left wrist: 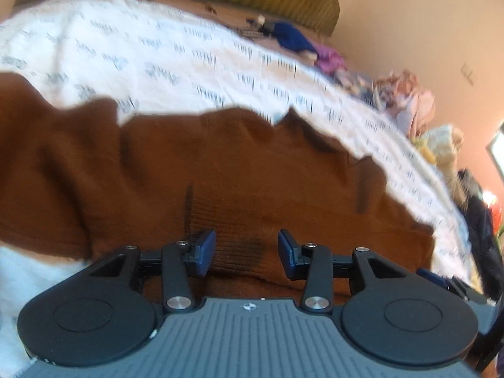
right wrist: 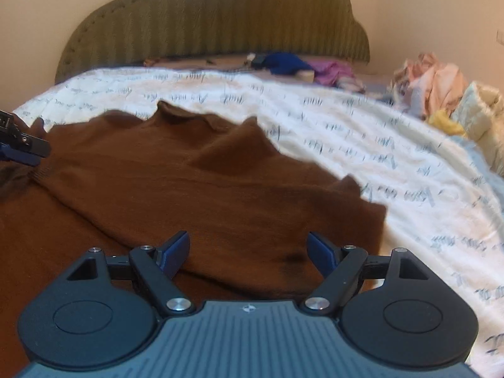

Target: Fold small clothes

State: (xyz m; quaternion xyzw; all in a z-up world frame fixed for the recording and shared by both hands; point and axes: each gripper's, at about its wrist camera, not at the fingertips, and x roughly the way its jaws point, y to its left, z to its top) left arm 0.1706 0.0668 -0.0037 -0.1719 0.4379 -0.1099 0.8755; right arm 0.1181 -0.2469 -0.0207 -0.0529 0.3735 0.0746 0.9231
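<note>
A brown knitted sweater lies spread and rumpled on the bed; the right wrist view shows it as well. My left gripper hovers low over its ribbed hem, jaws partly apart, and the blue pads do not press the cloth. My right gripper stands wide open above a folded edge of the sweater with nothing gripped. At the left edge of the right wrist view, the left gripper shows over the sweater's far side.
The bed has a white sheet with dark print and an olive padded headboard. Blue and purple clothes lie near the headboard. A heap of pale clothes sits at the right edge.
</note>
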